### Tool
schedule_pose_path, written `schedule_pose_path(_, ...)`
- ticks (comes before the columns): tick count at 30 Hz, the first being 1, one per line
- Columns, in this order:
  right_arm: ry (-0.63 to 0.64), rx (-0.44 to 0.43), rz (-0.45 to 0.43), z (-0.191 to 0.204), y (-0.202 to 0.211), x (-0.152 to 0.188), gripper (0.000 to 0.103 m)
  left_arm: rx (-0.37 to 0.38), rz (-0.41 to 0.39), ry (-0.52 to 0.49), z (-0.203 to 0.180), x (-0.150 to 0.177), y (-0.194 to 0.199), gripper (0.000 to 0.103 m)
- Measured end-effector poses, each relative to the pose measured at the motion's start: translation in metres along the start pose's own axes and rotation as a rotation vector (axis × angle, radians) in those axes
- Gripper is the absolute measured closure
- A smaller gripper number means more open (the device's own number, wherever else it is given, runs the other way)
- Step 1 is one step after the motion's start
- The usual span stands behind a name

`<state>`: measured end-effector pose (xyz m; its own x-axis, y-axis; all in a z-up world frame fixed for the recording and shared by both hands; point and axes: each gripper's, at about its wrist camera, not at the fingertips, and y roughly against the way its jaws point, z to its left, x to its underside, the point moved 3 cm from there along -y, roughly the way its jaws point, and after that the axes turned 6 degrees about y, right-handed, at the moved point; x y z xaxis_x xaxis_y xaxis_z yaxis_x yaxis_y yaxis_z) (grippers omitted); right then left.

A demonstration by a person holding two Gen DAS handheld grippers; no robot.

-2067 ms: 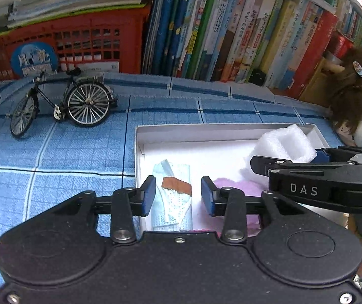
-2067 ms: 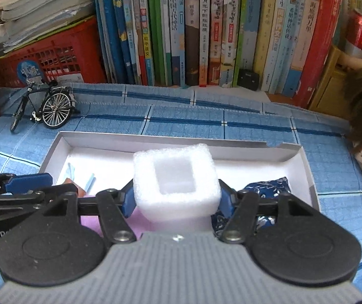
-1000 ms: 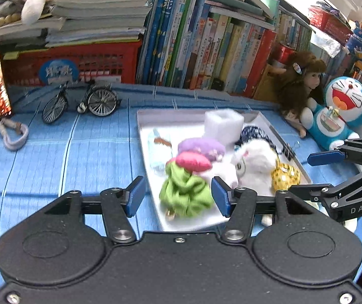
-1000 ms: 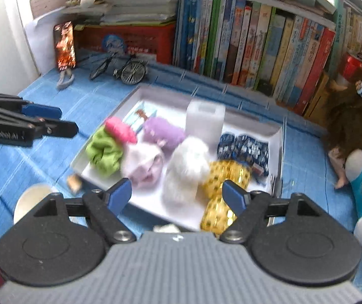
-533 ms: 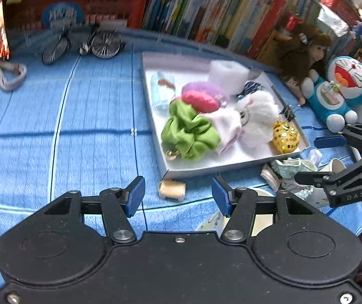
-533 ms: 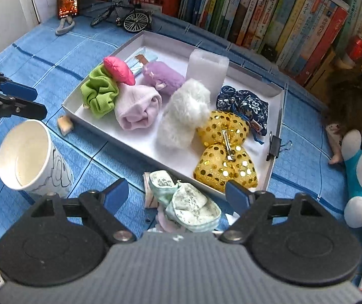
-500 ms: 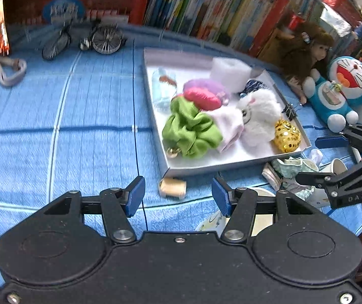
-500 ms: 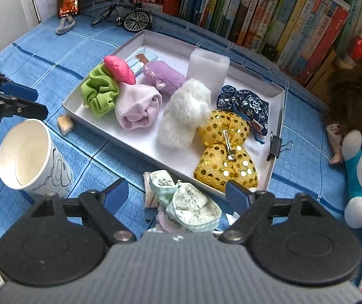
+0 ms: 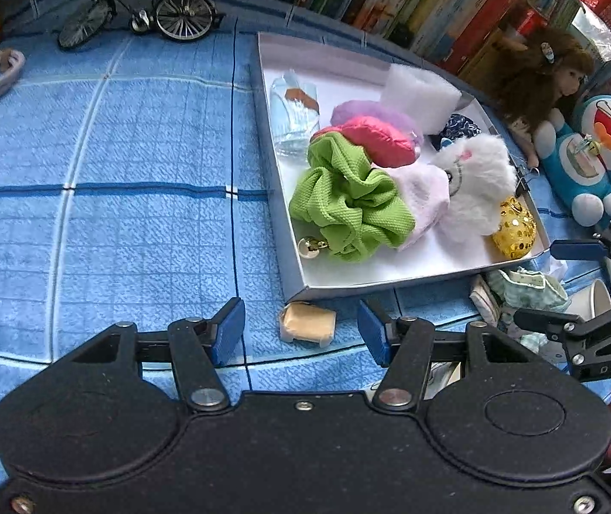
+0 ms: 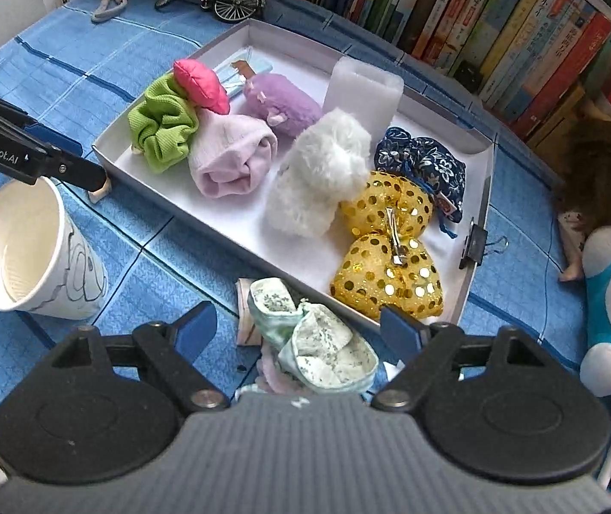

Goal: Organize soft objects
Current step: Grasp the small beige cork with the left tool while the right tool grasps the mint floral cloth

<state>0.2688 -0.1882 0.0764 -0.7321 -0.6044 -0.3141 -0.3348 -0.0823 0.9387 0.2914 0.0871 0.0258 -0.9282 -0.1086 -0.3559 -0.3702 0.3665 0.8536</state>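
A shallow white cardboard tray [image 10: 474,180] on a desk covered with a blue checked cloth [image 9: 134,162] holds a crowd of soft items: a lime-green fabric scrunchie [image 10: 162,126], a hot-pink satin cushion [image 10: 200,83], a pale pink knitted roll [image 10: 230,156], a lilac plush toy [image 10: 281,103], a white fluffy plush [image 10: 318,171], a block of white foam [image 10: 365,90], a navy floral pouch [image 10: 427,167] and a gold sequinned bow [image 10: 386,248].

The left claw [image 9: 301,330] hangs over the cloth just outside the tray's near corner, its blue-padded jaws apart with a small tan sponge-like block [image 9: 307,323] lying on the cloth between them, untouched. The right claw [image 10: 299,334] is spread wide above a crumpled mint-green floral cloth piece [image 10: 314,338] that rests on the desk beside the tray's near edge; the pads do not press on it.

A white paper cup [image 10: 27,248] stands upright near the left claw. Behind the tray are a miniature black bicycle [image 9: 138,13], a row of upright books [image 10: 476,21], a brown-haired doll [image 9: 536,73] and a blue cartoon-cat plush [image 9: 600,158]. A black binder clip [image 10: 474,242] appears to be clipped to the tray's right wall.
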Motion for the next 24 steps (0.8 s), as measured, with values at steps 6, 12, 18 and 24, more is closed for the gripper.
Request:
schedule_pose_path(6, 0.005, -0.001, 0.022, 0.001, -0.008, 0.000, 0.013, 0.037, 0.029, -0.001, -0.001, -0.004, -0.007, 0.051)
schedule_pose_path(12, 0.004, -0.011, 0.025, 0.002, -0.012, 0.000, 0.013, 0.084, 0.028, 0.039, 0.011, -0.002, -0.005, 0.056)
schedule_pose_path(18, -0.001, -0.009, 0.027, 0.001, -0.013, 0.001, 0.013, 0.121, 0.026, 0.059, 0.020, -0.001, -0.003, 0.069)
schedule_pose_path(24, -0.006, -0.012, 0.031, 0.001, -0.015, 0.002, 0.013, 0.130, 0.022, 0.040, 0.019, 0.003, -0.007, 0.070)
